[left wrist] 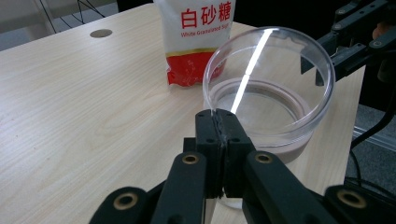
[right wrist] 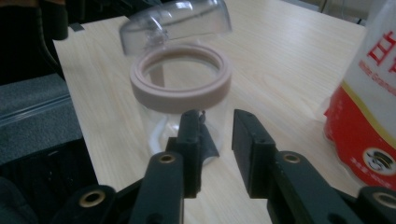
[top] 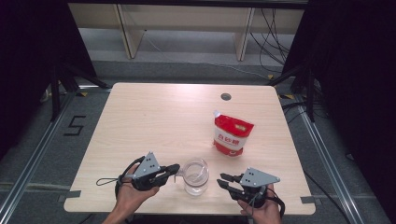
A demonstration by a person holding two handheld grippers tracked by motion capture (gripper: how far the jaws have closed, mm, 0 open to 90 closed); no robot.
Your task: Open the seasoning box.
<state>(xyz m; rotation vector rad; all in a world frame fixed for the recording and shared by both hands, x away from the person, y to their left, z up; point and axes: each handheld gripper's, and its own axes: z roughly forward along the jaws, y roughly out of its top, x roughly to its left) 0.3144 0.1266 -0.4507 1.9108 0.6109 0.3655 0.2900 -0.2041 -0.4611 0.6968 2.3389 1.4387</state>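
Pinching the clear hinged lid point(left wrist: 299, 60) by its edge, the left gripper point(top: 173, 170) has its jaws shut tight on it, holding it swung open above the jar point(top: 195, 177) at the table's point(top: 154, 116) near edge. Just right of the jar, the right gripper point(top: 223, 180) has jaws slightly apart and empty, clear of the glass. Farther back stands a sugar bag point(top: 232, 134), well apart
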